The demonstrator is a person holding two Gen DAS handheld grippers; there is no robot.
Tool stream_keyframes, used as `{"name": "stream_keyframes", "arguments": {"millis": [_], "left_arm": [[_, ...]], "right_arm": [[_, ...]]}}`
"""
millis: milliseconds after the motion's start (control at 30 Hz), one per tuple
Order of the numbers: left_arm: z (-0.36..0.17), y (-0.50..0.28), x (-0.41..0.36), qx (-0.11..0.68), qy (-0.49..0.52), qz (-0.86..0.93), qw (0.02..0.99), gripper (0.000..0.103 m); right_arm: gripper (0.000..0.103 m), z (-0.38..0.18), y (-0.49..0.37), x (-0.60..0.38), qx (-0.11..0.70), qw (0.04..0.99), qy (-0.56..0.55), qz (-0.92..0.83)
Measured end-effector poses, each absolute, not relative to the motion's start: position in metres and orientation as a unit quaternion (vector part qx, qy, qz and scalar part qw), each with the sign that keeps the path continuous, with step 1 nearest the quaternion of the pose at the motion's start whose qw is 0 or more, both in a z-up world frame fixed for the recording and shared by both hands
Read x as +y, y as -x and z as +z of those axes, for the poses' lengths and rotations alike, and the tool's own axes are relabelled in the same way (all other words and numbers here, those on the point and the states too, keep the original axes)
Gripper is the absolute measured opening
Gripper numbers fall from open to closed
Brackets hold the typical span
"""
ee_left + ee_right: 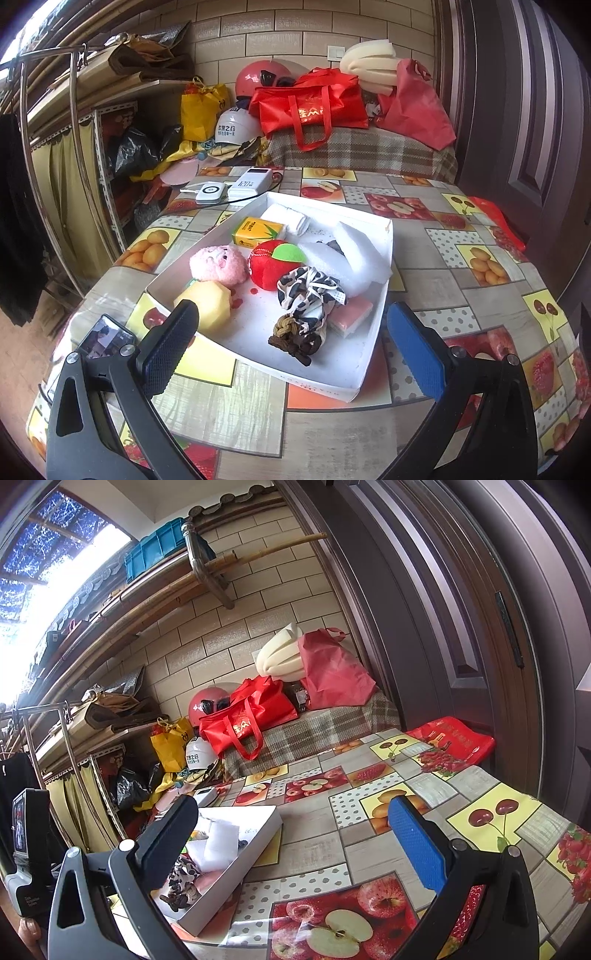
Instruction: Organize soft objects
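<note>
A white shallow box on the fruit-print table holds soft things: a pink plush, a red plush apple, a yellow foam shape, a leopard-print scrunchie, a brown braided hair tie, a pink sponge, white foam pieces, a yellow tissue pack and folded white cloth. My left gripper is open and empty, just above the box's near edge. My right gripper is open and empty over the table, right of the box.
A phone lies left of the box. Two white power banks sit at the table's far edge. Behind are a plaid-covered bench with red bags, helmets, and shelving on the left. A dark door stands right.
</note>
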State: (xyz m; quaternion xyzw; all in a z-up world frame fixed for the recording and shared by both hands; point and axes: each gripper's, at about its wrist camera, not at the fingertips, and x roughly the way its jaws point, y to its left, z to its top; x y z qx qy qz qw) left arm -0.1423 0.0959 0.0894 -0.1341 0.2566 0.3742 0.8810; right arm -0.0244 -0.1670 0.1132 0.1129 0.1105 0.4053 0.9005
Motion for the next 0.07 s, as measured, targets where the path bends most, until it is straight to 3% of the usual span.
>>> {"name": "stream_keyframes", "arguments": {"millis": [67], "left_arm": [[0.0883, 0.1417, 0.0973, 0.259, 0.136, 0.375, 0.88, 0.103]], "right_arm": [[0.103, 0.1125, 0.0246, -0.1669, 0.112, 0.9, -0.113, 0.405]]}}
